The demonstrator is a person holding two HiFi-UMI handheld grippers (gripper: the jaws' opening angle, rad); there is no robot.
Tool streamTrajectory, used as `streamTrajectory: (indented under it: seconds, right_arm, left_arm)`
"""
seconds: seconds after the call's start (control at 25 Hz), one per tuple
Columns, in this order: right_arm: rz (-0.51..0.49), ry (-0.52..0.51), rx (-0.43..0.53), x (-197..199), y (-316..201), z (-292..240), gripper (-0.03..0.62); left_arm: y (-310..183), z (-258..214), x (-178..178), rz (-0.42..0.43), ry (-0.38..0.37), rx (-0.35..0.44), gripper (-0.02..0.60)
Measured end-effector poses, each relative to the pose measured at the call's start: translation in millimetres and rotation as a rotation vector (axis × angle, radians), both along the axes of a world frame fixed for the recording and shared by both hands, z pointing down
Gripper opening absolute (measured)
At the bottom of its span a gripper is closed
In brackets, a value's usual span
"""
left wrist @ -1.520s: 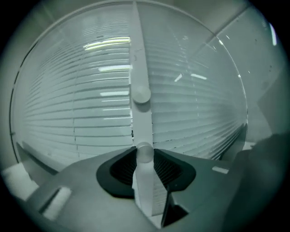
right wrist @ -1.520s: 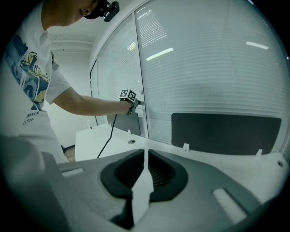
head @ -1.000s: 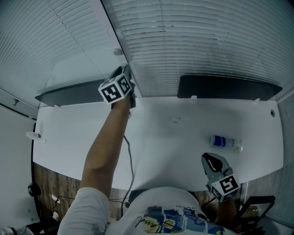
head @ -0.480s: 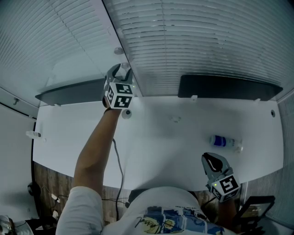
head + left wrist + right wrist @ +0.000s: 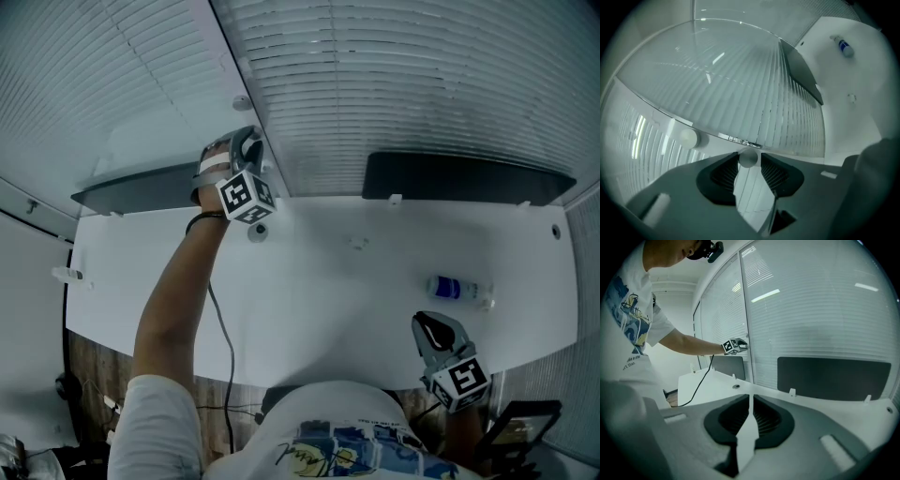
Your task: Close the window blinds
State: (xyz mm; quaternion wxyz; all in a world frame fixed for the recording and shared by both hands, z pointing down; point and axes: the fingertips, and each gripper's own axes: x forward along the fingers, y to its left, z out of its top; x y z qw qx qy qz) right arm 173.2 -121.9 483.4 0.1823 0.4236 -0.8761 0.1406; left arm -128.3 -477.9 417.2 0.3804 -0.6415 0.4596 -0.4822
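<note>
Although several things here carry print, almost none of it can be read: the gripper cubes show only black-and-white square patterns, the cursive word on the person's white printed T-shirt (image 5: 328,441) is too blurred, and the blue label on the small clear plastic bottle (image 5: 457,288) is too small. On the left, the person's bare left arm (image 5: 178,309) is stretched forward from a white short sleeve, over the wide white table (image 5: 328,300), up to the white frame post (image 5: 225,56) between the two glass panes. The left hand (image 5: 214,173) has a dark band at the wrist, and a thin dark cable (image 5: 223,347) runs down beside the forearm. The left gripper (image 5: 248,141) points at the post, with its marker cube turned to the camera. In the left gripper view a small round white knob (image 5: 748,158) on the frame stands between the two jaw tips. The jaws have just been closing, but a thin gap shows on each side of the knob, so it is not clamped. The white slatted window blinds (image 5: 403,84) hang behind the glass on both sides of the post, above two dark flat panels (image 5: 469,178) at the table's far edge. Further right, the bottle lies on its side on the table. At the table's near edge on the right, the right gripper (image 5: 431,328) is held low beside the body and points toward the window, its jaws pressed together with nothing in them.
</note>
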Motion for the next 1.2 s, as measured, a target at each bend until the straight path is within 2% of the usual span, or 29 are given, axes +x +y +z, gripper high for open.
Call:
streamTrajectory:
  seconds: [0.12,0.2,0.36,0.48,0.56,0.64,0.84,0.96,1.2]
  right_arm:
    - [0.002,0.005,0.001,1.2,-0.6,-0.1,0.017]
    - [0.003,0.008,-0.002,1.0,-0.7,-0.5,0.017]
    - [-0.003,0.007,-0.004,-0.7,0.4,-0.5,0.017]
    - [-0.008,0.007,-0.007,-1.7,0.2,1.7,0.017]
    - [-0.007,0.012,-0.008,-3.2,-2.1,1.7,0.017]
    - [-0.008,0.013,-0.006,-3.5,-2.7,1.0,0.017]
    - [-0.002,0.006,-0.010,-1.7,-0.4,2.1,0.017]
    - [0.001,0.006,-0.012,-0.9,0.2,3.2,0.017]
    - [0.002,0.020,-0.012,-1.5,-1.5,0.9,0.017]
  left_arm:
    - [-1.0,0.3,-2.3,-0.004,-0.012,0.015,0.120]
    - [-1.4,0.1,-1.8,-0.009,-0.012,0.018,0.119]
    - [-0.4,-0.5,-0.4,0.000,-0.061,0.017,0.120]
    - [-0.8,-2.8,0.0,-0.002,-0.003,-0.011,0.130]
    - [-2.8,-3.6,-2.3,-0.024,0.094,-0.029,0.129]
    - [-3.9,-4.2,-5.4,-0.060,0.227,-0.045,0.128]
    - [-2.9,-9.0,-9.3,-0.160,0.634,-0.083,0.126]
    - [-3.6,-10.9,-12.5,-0.214,0.847,-0.101,0.126]
    - [-5.5,-10.7,-17.1,-0.285,1.155,-0.146,0.124]
